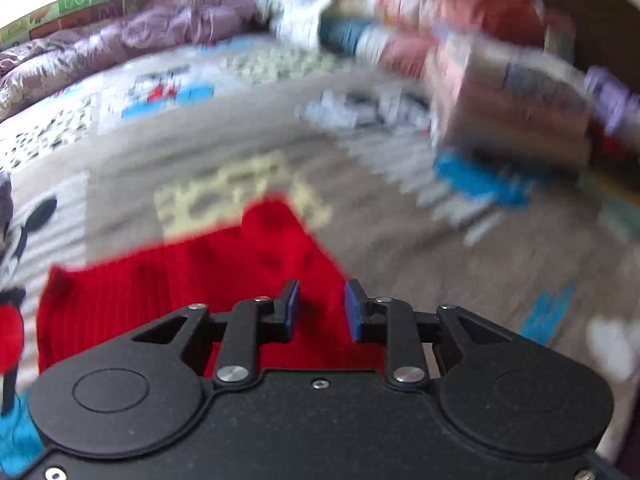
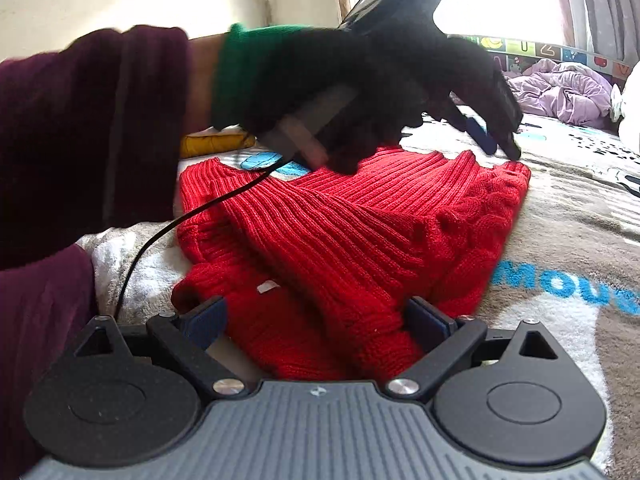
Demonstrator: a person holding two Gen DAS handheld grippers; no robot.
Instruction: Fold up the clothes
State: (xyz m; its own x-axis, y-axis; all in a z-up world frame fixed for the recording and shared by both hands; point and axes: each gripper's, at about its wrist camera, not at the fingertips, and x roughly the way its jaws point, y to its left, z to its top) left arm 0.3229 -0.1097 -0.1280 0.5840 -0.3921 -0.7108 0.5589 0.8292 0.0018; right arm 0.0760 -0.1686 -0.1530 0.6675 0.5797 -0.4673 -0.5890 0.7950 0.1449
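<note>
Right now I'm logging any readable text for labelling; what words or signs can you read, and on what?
"MOU", blue letters cut off at the frame edge, on the blanket.
Pale yellow letters on the blanket near the sweater: too blurred to read.
Letter tiles on the far border: too small to read.

Left gripper (image 1: 320, 306): jaws parted, nothing between them.
Right gripper (image 2: 320, 322): jaws spread wide.
Gloved hand (image 2: 360, 92): ahead of right gripper.

The red sweater (image 2: 352, 232) is thick ribbed knit with cable stitches, matt and coarse. The bed blanket (image 2: 568, 248) beneath it looks soft, fleecy and printed. The right hand-held gripper (image 2: 316, 320) is matt black plastic with shiny metal pivot screws (image 2: 404, 386) and blue rubbery pads (image 2: 206, 322). A crumpled lilac quilt (image 1: 132, 36) has a satin sheen.
</note>
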